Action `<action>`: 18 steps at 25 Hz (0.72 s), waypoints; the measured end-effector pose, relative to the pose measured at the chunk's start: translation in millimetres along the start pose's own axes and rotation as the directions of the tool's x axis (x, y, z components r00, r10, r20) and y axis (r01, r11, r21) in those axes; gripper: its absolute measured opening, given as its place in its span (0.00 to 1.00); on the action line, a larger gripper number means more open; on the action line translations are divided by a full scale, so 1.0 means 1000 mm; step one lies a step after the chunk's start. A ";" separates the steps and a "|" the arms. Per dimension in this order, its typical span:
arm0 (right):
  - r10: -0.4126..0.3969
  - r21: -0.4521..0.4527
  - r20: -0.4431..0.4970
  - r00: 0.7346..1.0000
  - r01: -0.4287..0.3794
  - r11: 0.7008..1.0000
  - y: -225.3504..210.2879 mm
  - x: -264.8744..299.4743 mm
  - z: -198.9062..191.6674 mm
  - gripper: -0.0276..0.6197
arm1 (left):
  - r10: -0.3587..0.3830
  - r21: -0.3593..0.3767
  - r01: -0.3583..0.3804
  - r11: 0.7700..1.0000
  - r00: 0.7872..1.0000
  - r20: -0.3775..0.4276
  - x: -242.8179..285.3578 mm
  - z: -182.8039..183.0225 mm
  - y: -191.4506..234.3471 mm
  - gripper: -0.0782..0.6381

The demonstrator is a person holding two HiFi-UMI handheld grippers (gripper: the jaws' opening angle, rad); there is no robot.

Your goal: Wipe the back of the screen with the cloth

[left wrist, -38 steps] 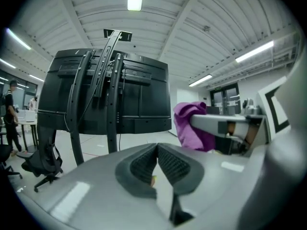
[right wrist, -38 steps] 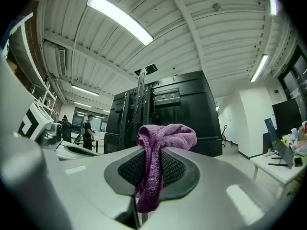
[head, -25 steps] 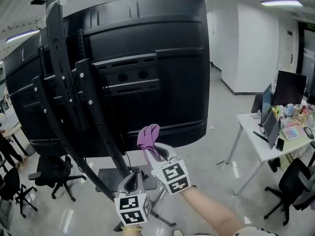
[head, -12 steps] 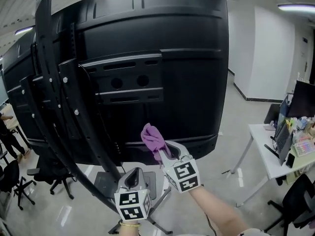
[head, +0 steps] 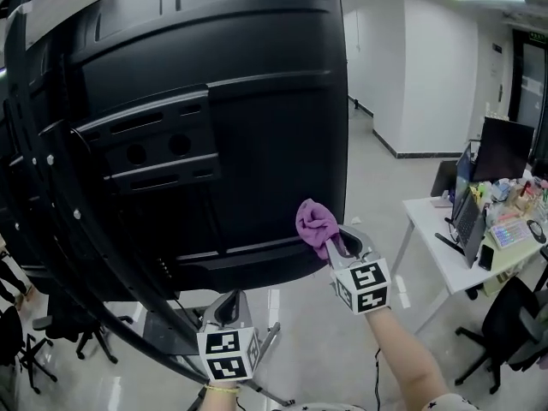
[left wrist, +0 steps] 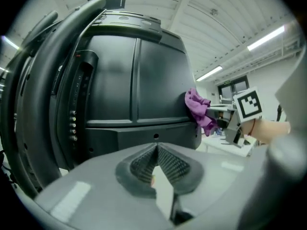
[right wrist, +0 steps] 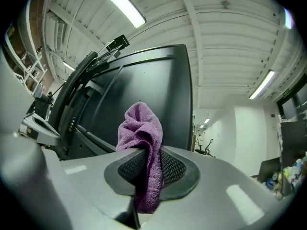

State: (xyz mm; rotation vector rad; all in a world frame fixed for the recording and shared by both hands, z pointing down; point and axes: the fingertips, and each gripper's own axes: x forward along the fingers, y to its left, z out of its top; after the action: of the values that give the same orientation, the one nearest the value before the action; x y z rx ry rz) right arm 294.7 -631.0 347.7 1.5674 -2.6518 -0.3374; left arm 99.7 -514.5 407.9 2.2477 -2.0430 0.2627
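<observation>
The black back of the large screen fills the head view. A purple cloth is bunched against its lower right corner, and my right gripper is shut on it. In the right gripper view the cloth sticks up between the closed jaws, with the screen just behind it. My left gripper hangs lower, under the screen's bottom edge, shut with nothing in it. The left gripper view shows its closed jaws, the screen ahead and the cloth at the screen's right edge.
Curved black stand arms run down the screen's left side to a base plate on the floor. A white desk with monitors and clutter stands at the right, with a black office chair beside it.
My right gripper has carried the cloth to the right along the screen's lower part, up to its lower right corner. The left gripper has stayed low and shut.
</observation>
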 end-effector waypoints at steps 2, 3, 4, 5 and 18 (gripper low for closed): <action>-0.034 -0.004 -0.013 0.999 0.034 0.999 -0.014 -0.005 -0.004 0.13 | -0.013 0.006 0.013 1.000 1.000 0.005 0.002 0.003 -0.005 0.12; -0.048 -0.006 -0.017 0.999 0.048 0.999 -0.019 -0.008 -0.004 0.13 | -0.017 0.008 0.017 1.000 1.000 0.008 0.002 0.004 -0.007 0.12; -0.056 -0.011 -0.014 0.998 0.056 0.998 -0.020 -0.012 -0.001 0.13 | -0.020 0.009 0.020 1.000 1.000 0.010 0.002 0.005 -0.008 0.12; -0.055 -0.020 -0.003 0.998 0.055 0.998 -0.017 -0.016 0.004 0.13 | -0.022 0.009 0.022 1.000 1.000 0.012 0.002 0.005 -0.009 0.12; 0.138 -0.398 0.015 0.990 -0.121 0.909 0.027 0.026 0.167 0.13 | 0.025 -0.021 -0.024 0.999 0.999 0.035 -0.013 -0.001 0.009 0.12</action>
State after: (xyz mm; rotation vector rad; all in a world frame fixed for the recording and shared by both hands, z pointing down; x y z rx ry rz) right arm 234.4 -613.9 188.5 1.2642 -2.4880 -0.8478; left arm 89.5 -502.5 406.3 2.2328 -2.0820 0.2046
